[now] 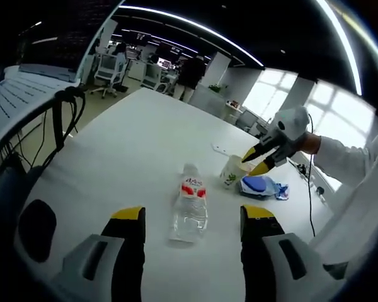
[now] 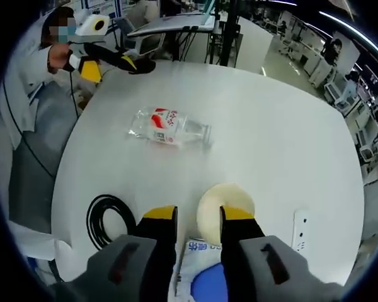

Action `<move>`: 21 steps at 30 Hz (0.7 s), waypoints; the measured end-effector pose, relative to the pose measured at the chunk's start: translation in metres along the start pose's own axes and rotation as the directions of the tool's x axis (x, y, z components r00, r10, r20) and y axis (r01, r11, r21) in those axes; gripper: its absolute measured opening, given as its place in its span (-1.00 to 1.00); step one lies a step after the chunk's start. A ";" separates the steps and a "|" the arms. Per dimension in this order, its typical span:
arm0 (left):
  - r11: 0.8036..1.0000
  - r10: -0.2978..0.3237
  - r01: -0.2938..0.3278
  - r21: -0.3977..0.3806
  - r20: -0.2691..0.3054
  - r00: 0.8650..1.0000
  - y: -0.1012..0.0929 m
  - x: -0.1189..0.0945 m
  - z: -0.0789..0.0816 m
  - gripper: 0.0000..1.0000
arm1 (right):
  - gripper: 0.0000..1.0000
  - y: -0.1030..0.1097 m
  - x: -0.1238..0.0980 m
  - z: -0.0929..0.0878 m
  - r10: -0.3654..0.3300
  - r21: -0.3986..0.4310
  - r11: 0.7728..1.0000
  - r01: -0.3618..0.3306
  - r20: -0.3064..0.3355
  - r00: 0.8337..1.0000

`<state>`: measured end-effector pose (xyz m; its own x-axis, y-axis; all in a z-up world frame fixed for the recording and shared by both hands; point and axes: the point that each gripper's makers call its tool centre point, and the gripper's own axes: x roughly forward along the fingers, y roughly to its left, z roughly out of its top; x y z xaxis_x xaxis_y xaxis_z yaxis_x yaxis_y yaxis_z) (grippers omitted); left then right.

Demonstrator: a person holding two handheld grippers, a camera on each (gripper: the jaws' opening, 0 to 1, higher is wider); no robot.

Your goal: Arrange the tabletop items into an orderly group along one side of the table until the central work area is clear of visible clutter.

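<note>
Yellow-tipped grey tools, white sleeve

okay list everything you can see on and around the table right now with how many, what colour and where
Water bottle: one, clear with a red and white label, lying on its side mid-table, ahead of the left hand-held gripper.
Paper cup: one, cream with a green print, upright near the table edge, just ahead of the right hand-held gripper's jaws.
Packet: one, blue and white, beside the cup.
Cable coil: one, black, on the table left of the right gripper in its view.
White card: one, flat on the table right of the cup; what it is, unclear.
Table: one, white.
Left hand-held gripper: yellow-tipped, open, empty.
Right hand-held gripper: yellow-tipped, open, at the cup.
Sleeve: white.
</note>
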<state>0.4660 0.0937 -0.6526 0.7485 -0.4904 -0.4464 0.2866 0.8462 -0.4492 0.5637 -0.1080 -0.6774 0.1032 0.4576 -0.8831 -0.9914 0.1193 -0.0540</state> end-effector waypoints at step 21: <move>0.998 -0.030 0.031 0.058 -0.012 0.999 -0.025 -0.001 0.010 0.27 | -0.24 -0.003 -0.044 -0.002 -0.151 0.212 0.970 0.115 0.158 0.976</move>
<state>0.4642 0.0754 -0.6332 0.7320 -0.5184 -0.4421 0.3437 0.8413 -0.4173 0.5622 -0.1308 -0.6392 0.2628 0.5682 -0.7798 -0.9330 0.3556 -0.0553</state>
